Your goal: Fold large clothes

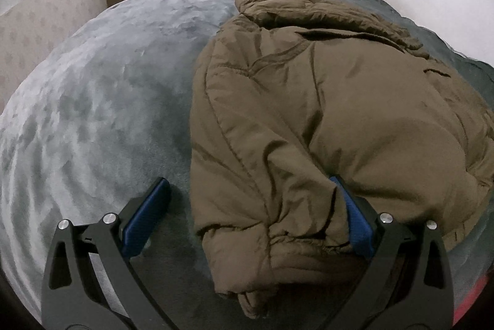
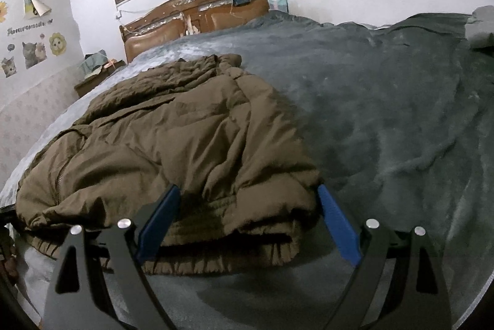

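Both grippers, left (image 1: 250,194) and right (image 2: 248,200), gape wide, empty, straddling the coat's (image 1: 324,114) hem; bare blanket (image 1: 108,101) flanks it.

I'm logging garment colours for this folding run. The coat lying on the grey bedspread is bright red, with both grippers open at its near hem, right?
Not quite: the coat is olive-brown, not red, as both wrist views show. The rest holds: it lies on the grey bedspread, and the left gripper and right gripper are both open at its near hem.
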Demonstrator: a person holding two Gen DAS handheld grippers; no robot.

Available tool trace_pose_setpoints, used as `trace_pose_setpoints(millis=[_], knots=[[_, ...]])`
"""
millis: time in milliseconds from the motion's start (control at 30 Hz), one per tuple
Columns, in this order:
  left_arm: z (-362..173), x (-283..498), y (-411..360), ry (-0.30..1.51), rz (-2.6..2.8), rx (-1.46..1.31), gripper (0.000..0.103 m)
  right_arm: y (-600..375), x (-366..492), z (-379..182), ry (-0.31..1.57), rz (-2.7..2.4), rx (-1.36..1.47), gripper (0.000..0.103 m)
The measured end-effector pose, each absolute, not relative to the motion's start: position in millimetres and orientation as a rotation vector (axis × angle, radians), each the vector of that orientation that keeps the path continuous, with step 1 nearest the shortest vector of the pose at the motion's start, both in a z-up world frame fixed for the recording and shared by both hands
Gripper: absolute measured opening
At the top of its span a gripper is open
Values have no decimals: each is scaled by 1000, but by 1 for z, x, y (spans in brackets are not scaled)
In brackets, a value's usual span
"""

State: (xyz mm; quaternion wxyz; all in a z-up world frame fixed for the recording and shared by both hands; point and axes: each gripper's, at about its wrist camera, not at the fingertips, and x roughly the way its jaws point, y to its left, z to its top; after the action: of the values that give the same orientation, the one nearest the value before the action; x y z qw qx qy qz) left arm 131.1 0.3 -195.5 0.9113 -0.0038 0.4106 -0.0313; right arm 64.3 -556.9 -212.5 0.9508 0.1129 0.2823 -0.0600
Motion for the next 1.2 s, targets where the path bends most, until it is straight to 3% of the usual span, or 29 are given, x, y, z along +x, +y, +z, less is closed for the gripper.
trace_pose_setpoints(millis=[433,733,833,900,967,1200], knots=[[-196,136,0,867,-73,0,99,-561,112,-222,719,-8,125,93],[-195,136,-14,877,-126,64,73,-555,119,-230,796,60,108,73],[-193,138,-16,884,-150,52,58,-551,119,-228,799,72,102,60],[-191,139,-18,879,-155,59,44,-549,119,-226,799,72,89,54],[-188,140,-20,871,-157,60,37,-545,120,-223,798,67,73,48],[-185,145,-5,905,-158,-113,31,-542,116,-221,793,44,66,47]])
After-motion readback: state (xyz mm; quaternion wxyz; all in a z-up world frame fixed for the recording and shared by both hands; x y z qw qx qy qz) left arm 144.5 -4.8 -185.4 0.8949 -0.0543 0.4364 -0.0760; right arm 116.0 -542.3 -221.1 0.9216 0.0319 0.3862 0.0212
